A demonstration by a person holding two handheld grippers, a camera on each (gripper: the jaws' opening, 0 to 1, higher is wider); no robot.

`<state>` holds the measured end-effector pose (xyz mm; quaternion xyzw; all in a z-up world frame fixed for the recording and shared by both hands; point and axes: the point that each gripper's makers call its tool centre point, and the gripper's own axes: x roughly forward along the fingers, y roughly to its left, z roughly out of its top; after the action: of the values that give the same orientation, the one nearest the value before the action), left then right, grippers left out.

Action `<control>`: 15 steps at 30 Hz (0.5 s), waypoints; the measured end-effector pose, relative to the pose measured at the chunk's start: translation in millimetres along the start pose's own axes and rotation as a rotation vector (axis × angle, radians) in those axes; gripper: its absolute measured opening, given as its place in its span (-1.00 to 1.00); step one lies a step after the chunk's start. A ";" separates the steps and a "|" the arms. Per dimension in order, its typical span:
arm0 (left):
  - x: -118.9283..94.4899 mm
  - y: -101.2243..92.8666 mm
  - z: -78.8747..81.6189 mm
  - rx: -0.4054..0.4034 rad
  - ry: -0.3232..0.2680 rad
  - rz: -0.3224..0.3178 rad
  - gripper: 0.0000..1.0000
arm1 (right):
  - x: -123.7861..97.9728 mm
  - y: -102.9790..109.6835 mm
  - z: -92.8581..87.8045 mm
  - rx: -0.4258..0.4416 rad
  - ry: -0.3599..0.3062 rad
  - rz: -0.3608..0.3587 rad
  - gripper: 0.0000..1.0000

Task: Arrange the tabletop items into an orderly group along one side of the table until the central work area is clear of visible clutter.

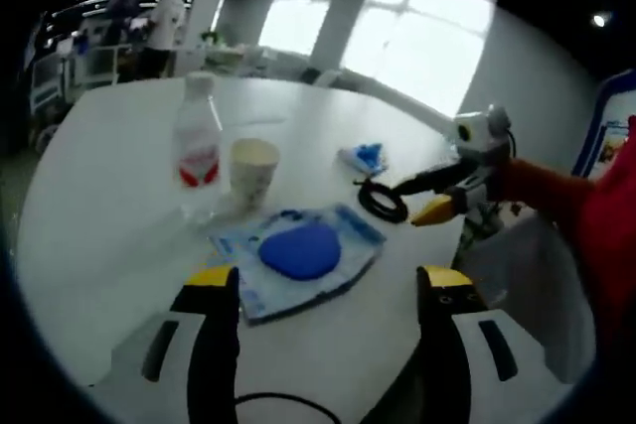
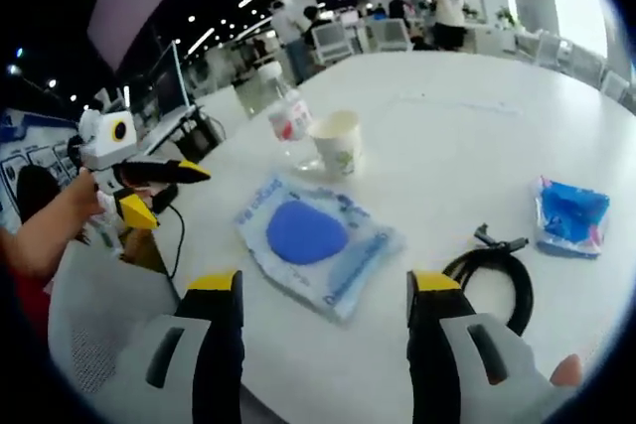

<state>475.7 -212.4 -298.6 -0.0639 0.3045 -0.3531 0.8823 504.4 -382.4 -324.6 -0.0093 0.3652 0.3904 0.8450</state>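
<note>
White tabletop [image 1: 99,196] carries a clear packet with a blue pad [image 1: 298,253] just ahead of the left gripper [image 1: 328,290], whose jaws stand apart and empty. Beyond it stand a paper cup [image 1: 253,168] and water bottle [image 1: 197,146], apparently touching. The right gripper [image 2: 323,295], jaws spread and empty, faces the same packet, with a coiled black cable [image 2: 497,280] beside its right jaw and a small blue packet [image 2: 571,215] farther right.

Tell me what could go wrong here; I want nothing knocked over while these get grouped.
The water bottle and paper cup stand close together, so pushing one may topple the other. The packet with the blue pad lies flat and may be hard to pinch. The black cable coil could drag loose.
</note>
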 end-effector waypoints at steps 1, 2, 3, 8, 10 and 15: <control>0.2 3.6 -2.3 -0.015 0.013 0.011 0.39 | 1.1 -0.3 -0.6 0.002 0.003 -0.002 0.31; 0.1 8.9 -4.4 -0.023 0.024 0.025 0.38 | 1.9 -0.9 -1.8 0.004 0.009 -0.004 0.30; 0.6 12.2 -5.2 -0.025 0.029 0.034 0.38 | 3.3 -1.6 -3.5 0.009 0.018 -0.005 0.30; 3.3 27.2 -7.2 -0.052 0.062 0.067 0.36 | 7.4 -2.1 -5.6 0.018 0.032 -0.007 0.27; 5.9 30.4 -6.5 -0.052 0.072 0.074 0.37 | 9.4 -2.6 -6.0 0.020 0.037 -0.008 0.26; 15.9 38.2 -5.7 -0.046 0.107 0.085 0.35 | 15.0 -5.2 -8.8 0.037 0.051 -0.009 0.21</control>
<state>503.7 -194.0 -323.5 -0.0522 0.3616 -0.3111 0.8773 509.0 -378.9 -341.7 -0.0052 0.3939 0.3793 0.8372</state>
